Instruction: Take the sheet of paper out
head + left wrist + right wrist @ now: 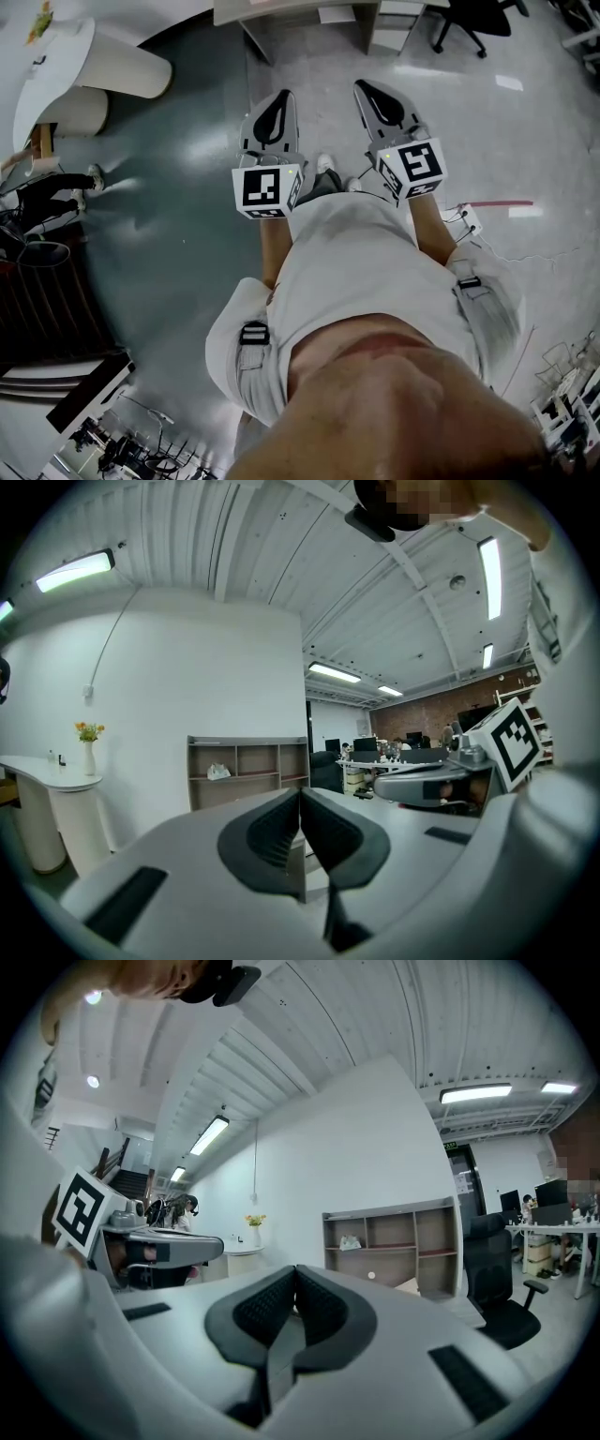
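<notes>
I see no sheet of paper in any view. In the head view both grippers are held out level above the floor, side by side in front of the person's body. My left gripper [275, 101] has its jaws pressed together with nothing between them, as the left gripper view [300, 794] also shows. My right gripper [370, 89] is shut and empty too, its dark pads meeting in the right gripper view [295, 1271]. Each gripper view shows the other gripper off to its side.
An open wooden shelf unit [248, 771] [389, 1246] stands ahead against the white wall, with a small white thing [217, 772] on one shelf. A curved white counter [52, 785] with a vase of flowers is at the left. A black office chair [497, 1283] and desks are at the right.
</notes>
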### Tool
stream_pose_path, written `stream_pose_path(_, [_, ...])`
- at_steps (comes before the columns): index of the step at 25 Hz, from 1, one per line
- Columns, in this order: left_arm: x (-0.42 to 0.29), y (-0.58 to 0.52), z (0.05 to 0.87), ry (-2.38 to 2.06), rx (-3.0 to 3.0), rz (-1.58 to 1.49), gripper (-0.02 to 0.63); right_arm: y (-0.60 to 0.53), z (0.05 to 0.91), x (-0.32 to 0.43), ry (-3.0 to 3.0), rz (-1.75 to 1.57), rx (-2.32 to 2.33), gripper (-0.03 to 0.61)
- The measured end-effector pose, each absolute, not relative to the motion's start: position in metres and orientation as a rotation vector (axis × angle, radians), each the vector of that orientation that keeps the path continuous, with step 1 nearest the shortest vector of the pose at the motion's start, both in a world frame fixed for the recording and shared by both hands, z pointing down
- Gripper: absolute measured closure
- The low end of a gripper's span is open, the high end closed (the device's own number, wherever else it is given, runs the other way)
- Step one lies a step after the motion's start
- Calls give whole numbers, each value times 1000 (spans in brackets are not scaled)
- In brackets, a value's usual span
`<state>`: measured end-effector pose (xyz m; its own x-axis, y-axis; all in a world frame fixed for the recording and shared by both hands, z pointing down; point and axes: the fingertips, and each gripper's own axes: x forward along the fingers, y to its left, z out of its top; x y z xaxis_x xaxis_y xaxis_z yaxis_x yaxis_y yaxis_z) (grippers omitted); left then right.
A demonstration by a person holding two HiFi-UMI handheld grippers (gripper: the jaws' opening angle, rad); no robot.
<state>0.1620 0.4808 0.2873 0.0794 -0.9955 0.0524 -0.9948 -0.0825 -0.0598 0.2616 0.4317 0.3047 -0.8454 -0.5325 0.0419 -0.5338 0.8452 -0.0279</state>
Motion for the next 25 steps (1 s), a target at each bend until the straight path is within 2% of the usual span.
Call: stream_pose_path(25, [41,381,292,2013,-2423,-81,591,342,307,148,-2893,41,996,558])
